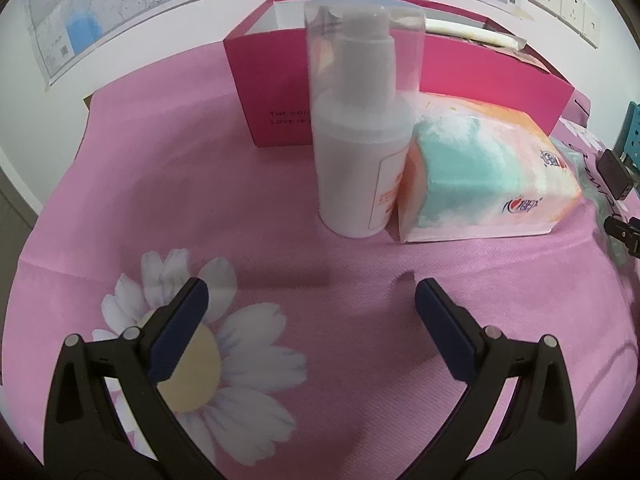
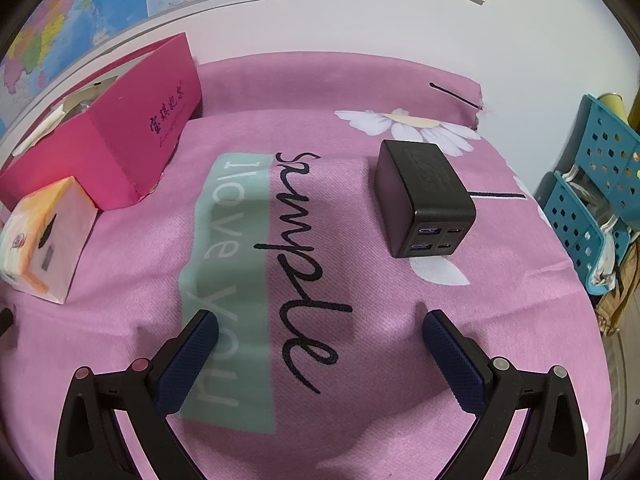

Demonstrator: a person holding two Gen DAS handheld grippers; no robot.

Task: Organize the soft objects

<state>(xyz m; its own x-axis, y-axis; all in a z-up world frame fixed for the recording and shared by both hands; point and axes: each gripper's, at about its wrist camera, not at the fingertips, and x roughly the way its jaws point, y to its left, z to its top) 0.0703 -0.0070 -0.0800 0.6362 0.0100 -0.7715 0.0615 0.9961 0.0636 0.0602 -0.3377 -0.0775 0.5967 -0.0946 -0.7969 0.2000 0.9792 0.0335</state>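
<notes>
A soft tissue pack [image 1: 484,176] in teal, orange and white lies on the pink cloth, touching a white pump bottle [image 1: 360,128] with a clear cap. Behind both stands an open magenta box [image 1: 276,92]. My left gripper [image 1: 311,300] is open and empty, low over the cloth in front of the bottle. In the right wrist view the tissue pack [image 2: 44,240] is at the far left beside the magenta box [image 2: 108,136]. My right gripper [image 2: 320,328] is open and empty over the printed cloth, with a black USB charger [image 2: 424,196] ahead to the right.
The pink cloth [image 1: 160,208] with daisy print covers the table [image 2: 360,80]. A rolled white item [image 1: 472,32] lies in the box. A blue perforated rack [image 2: 596,200] stands off the right edge. A wall with maps and sockets is behind.
</notes>
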